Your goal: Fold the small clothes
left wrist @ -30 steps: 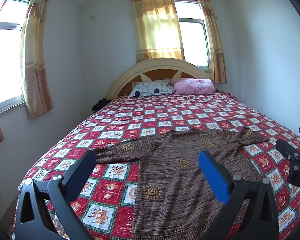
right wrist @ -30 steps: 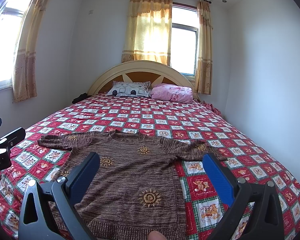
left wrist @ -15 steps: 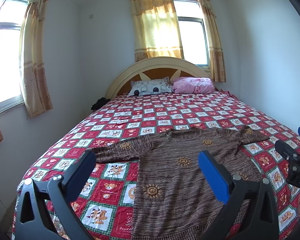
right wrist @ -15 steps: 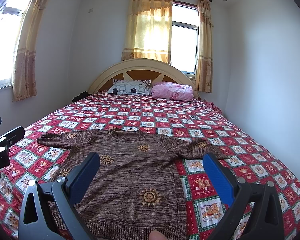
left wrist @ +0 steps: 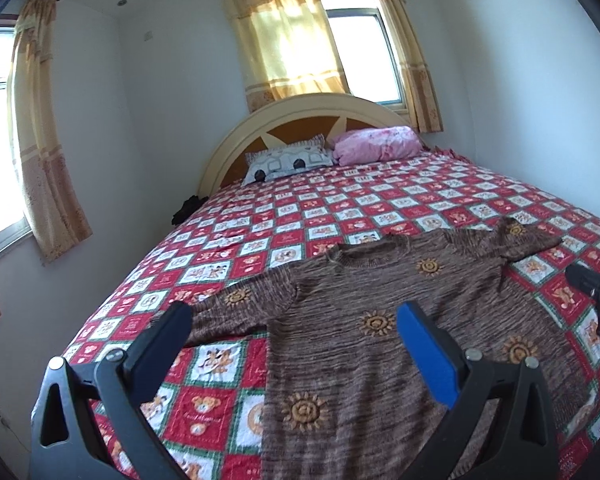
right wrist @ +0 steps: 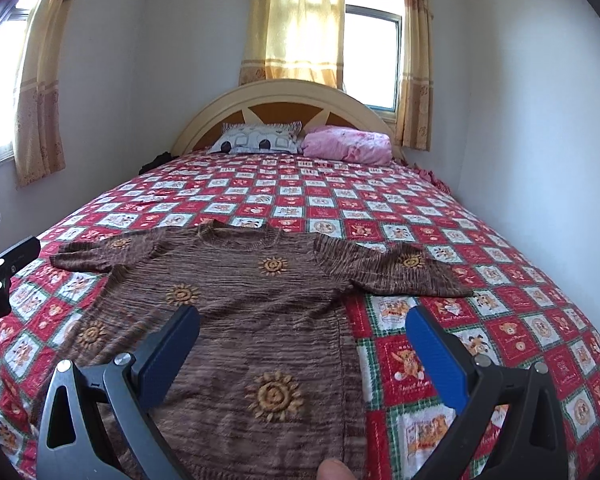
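A small brown knit sweater [left wrist: 380, 320] with orange sun motifs lies spread flat, face up, on the red and white patchwork bedspread [left wrist: 340, 208], both sleeves out to the sides. It also shows in the right wrist view [right wrist: 240, 304]. My left gripper [left wrist: 296, 344] is open and empty, above the sweater's left half near its left sleeve [left wrist: 236, 304]. My right gripper [right wrist: 304, 344] is open and empty, above the sweater's right side near the right sleeve [right wrist: 392, 272]. Each gripper shows at the edge of the other's view.
The bed has a cream headboard [right wrist: 284, 96], a patterned pillow [right wrist: 260, 142] and a pink pillow [right wrist: 346, 146] at the far end. Walls stand close on both sides, with curtained windows [right wrist: 372, 60]. A dark object [left wrist: 186, 210] lies at the bed's far left edge.
Both grippers have tilted down and moved forward over the sweater, so the bed fills more of each view. Both stay open. The sweater has not moved.
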`<action>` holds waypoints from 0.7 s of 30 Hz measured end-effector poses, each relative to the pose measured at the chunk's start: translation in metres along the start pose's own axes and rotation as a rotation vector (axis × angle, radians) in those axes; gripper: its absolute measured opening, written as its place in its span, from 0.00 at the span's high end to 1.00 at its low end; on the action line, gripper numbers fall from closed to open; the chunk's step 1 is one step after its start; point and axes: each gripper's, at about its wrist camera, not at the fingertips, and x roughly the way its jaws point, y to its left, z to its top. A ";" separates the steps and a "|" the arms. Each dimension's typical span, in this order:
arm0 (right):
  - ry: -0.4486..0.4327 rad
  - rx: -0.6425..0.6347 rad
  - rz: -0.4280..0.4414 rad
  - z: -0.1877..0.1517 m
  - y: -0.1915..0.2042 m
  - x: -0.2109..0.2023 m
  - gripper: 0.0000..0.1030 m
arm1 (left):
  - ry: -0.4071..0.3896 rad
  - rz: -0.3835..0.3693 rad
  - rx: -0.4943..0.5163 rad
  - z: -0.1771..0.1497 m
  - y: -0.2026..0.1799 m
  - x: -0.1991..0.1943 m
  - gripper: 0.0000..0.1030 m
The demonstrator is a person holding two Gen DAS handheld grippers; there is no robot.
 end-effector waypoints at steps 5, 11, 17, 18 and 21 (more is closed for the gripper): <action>0.042 0.035 -0.014 0.014 -0.031 0.046 0.01 | 0.032 0.006 0.013 0.011 -0.006 0.045 0.00; 0.099 0.137 -0.064 0.029 -0.096 0.104 0.01 | 0.099 0.035 0.009 0.009 -0.007 0.100 0.00; 0.154 0.269 -0.142 0.027 -0.172 0.150 0.05 | 0.178 0.057 -0.002 0.000 -0.007 0.147 0.00; 0.160 0.284 -0.157 0.026 -0.184 0.157 0.09 | 0.190 0.066 -0.008 -0.001 -0.007 0.152 0.00; 0.199 0.347 -0.186 0.020 -0.222 0.185 0.21 | 0.228 0.094 -0.037 -0.006 -0.006 0.171 0.00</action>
